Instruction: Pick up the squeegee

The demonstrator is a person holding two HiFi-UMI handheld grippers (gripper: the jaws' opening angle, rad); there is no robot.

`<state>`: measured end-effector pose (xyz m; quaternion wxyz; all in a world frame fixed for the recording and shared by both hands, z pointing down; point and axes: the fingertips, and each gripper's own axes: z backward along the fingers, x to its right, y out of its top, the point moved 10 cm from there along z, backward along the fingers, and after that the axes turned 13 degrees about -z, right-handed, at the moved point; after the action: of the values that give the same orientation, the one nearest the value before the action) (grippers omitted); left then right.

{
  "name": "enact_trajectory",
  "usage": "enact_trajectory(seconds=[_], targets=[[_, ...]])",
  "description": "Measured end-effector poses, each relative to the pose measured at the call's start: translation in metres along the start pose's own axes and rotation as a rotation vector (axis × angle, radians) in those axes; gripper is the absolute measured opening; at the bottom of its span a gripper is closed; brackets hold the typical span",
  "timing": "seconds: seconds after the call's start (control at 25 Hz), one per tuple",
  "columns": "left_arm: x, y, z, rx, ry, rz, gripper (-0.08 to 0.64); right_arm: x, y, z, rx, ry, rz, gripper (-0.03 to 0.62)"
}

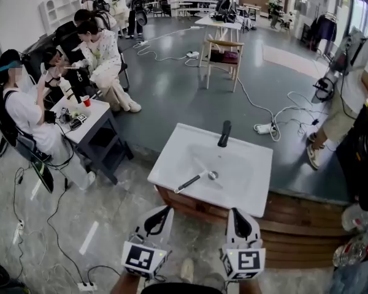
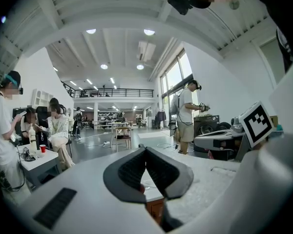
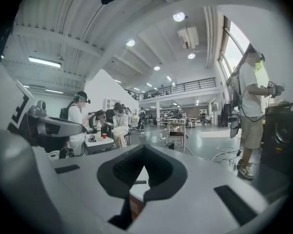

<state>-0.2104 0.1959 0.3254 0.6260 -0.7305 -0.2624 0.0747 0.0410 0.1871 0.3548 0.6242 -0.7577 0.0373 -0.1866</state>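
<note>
White-topped and small, a counter [image 1: 97, 120] stands far off to the left of the left claw [image 1: 162, 215], with a red cup [image 1: 86, 100] on it and seated people around it. The left claw sits low in the head view. Its jaws are pressed together with nothing between them, and it points toward the white sink [image 1: 172, 159] ahead.

The squeegee [image 1: 195, 180] lies flat in the sink's basin, ahead of both claws and between them, touching neither. Its dark handle angles back toward the left claw, and its shiny end lies farther off to the right. A black faucet [image 1: 224, 133] rises at the far rim, beyond the squeegee.

The sink rests on a wooden base [image 1: 294, 224]. The right claw [image 1: 238, 215] hangs beside the left one, its jaws likewise together and empty. Well off to its right, a person [image 1: 346, 103] in shorts stands on the grey floor.
</note>
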Motion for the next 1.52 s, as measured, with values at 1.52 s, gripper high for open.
enact_trajectory(seconds=[1.52], targets=[[-0.051, -0.049, -0.245, -0.176, -0.072, 0.052, 0.002, 0.128, -0.022, -0.206, -0.172, -0.026, -0.073, -0.002]])
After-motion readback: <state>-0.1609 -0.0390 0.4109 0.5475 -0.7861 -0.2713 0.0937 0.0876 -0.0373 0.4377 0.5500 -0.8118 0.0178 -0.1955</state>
